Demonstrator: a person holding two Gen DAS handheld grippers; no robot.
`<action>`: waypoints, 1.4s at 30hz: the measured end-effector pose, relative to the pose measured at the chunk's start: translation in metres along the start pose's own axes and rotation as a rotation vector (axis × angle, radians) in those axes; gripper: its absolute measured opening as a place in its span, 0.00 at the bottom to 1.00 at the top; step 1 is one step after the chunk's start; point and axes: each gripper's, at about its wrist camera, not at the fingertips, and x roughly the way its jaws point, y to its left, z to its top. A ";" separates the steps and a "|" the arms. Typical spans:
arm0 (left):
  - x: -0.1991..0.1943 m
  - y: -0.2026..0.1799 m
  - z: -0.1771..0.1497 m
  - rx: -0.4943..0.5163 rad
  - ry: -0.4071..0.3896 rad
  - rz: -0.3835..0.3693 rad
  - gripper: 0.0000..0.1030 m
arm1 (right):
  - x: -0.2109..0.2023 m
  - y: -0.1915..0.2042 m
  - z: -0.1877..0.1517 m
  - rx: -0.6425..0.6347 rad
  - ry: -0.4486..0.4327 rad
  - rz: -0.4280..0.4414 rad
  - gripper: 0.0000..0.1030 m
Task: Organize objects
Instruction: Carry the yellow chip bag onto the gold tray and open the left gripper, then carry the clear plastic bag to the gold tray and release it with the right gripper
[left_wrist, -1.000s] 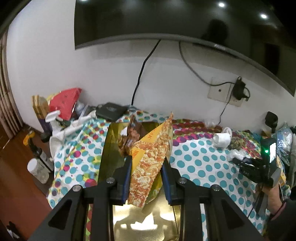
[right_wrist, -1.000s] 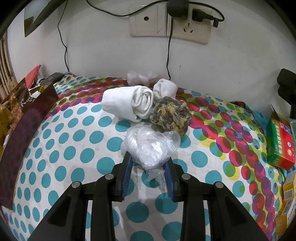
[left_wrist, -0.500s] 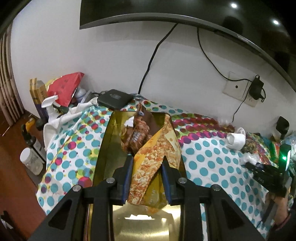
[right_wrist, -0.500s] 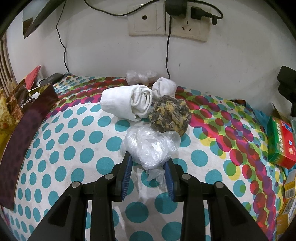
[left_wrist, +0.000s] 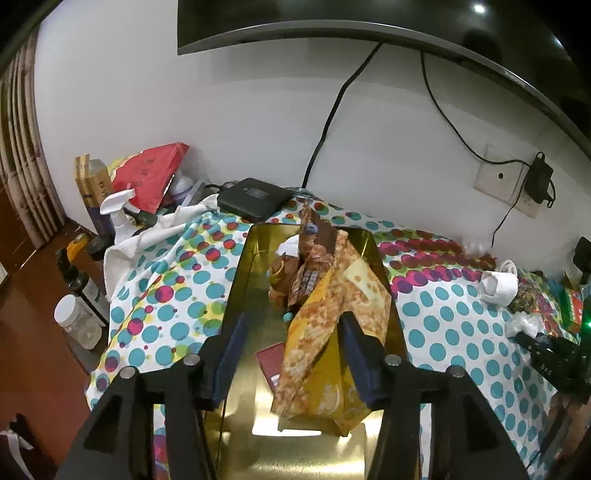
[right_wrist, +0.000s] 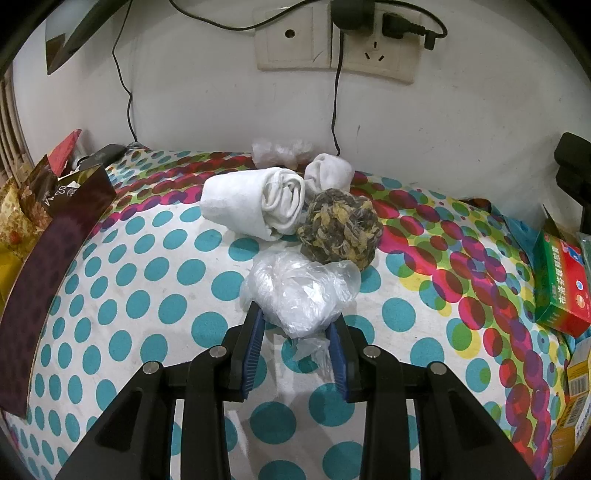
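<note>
Right claw around crumpled plastic bag, bag's underside hidden.

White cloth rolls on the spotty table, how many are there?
2. The big white roll lies left of the woven ball; the small white roll sits behind the ball, near the wall. Others may be hidden.

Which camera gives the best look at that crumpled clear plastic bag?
The right wrist view: the plastic bag sits centre frame, pinched by the right gripper. The left wrist view shows it only as a small pale lump far right.
</note>
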 end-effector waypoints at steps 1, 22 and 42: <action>-0.001 0.001 -0.001 -0.003 0.004 -0.003 0.52 | 0.000 0.000 0.000 -0.001 0.001 -0.001 0.30; -0.050 -0.014 -0.052 -0.024 0.059 -0.017 0.52 | 0.000 0.001 0.001 -0.012 0.002 -0.007 0.30; -0.108 -0.002 -0.102 -0.008 0.019 0.025 0.52 | -0.006 0.013 0.000 -0.062 -0.019 -0.063 0.29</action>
